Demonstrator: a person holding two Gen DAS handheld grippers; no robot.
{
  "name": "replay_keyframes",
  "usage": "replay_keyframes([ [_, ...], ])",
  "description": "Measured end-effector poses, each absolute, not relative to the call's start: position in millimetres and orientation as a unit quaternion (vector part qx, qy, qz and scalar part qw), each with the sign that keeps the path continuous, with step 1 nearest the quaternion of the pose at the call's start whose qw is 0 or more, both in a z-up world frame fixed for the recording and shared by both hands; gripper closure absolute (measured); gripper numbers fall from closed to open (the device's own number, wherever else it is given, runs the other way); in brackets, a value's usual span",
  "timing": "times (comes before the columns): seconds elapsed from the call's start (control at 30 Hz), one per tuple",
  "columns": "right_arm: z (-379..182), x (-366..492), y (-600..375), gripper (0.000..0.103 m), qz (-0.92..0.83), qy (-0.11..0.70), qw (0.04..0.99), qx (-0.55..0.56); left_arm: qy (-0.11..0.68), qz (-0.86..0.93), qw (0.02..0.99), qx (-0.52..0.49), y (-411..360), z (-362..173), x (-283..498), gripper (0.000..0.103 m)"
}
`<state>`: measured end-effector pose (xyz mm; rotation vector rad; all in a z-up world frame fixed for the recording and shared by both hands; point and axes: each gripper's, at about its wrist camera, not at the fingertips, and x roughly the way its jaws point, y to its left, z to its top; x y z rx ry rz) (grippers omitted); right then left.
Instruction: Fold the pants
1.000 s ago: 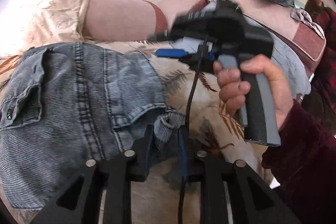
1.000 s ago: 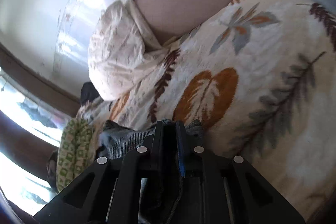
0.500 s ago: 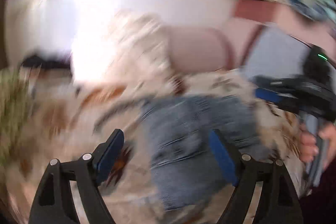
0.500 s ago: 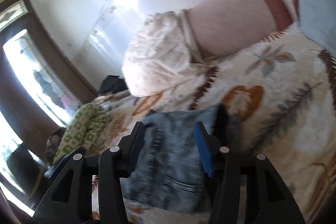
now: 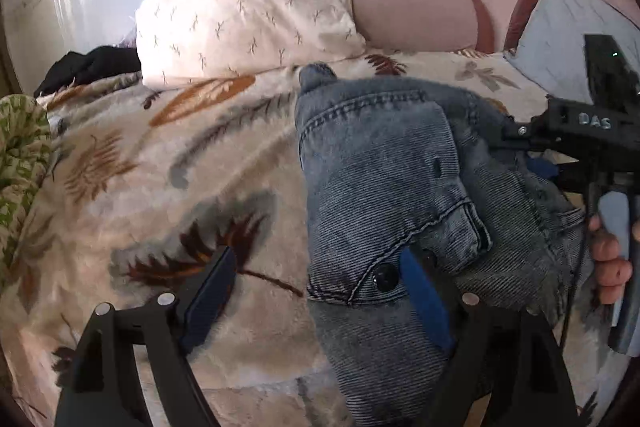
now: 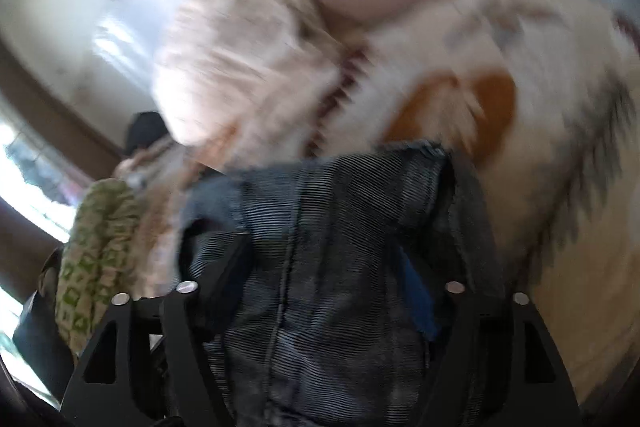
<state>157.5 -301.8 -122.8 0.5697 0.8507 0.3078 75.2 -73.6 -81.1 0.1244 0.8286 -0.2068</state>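
The blue denim pants (image 5: 384, 179) lie folded in a bundle on the leaf-print blanket (image 5: 140, 187). My left gripper (image 5: 316, 291) stands open at the bundle's near left edge; its right fingertip (image 5: 424, 299) rests by a pocket button and its left one is over bare blanket. In the left wrist view my right gripper (image 5: 532, 159) reaches onto the pants from the right, with a hand (image 5: 608, 259) on its handle. The right wrist view is blurred: the right gripper (image 6: 320, 283) is opening its jaws over the pants (image 6: 340, 219), and the denim spreads between and past the fingers.
A white printed pillow (image 5: 248, 7) and a pink bolster (image 5: 408, 7) lie at the head of the bed. A light blue cushion (image 5: 568, 39) is at the right. A green patterned cloth (image 5: 20, 155) and a black garment (image 5: 88, 67) sit at the left.
Both grippers were shut on denim edges and have opened and let go. The left view has swung leftwards. The pants now lie as a narrower folded bundle.
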Motion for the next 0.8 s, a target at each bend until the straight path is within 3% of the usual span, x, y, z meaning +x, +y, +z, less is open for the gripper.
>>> replay_keyframes([
  [0.27, -126, 151, -285, 0.034, 0.129, 0.41, 0.885, 0.181, 0.396, -0.089, 0.909, 0.093, -82, -89, 73, 0.016],
  [0.37, -125, 142, -288, 0.034, 0.129, 0.388, 0.894, 0.18, 0.396, -0.078, 0.911, 0.079, -78, -86, 75, 0.008],
  [0.4, -124, 139, -288, 0.026, 0.12, 0.387, 0.897, 0.175, 0.396, -0.074, 0.913, 0.065, -73, -82, 75, 0.008],
  [0.47, -117, 130, -286, 0.021, 0.106, 0.399, 0.894, 0.176, 0.399, -0.07, 0.913, 0.042, -65, -73, 72, 0.008],
  [0.8, -50, 41, -300, 0.017, 0.077, 0.269, 0.947, 0.161, 0.333, -0.016, 0.943, 0.017, -37, -11, 34, 0.0],
])
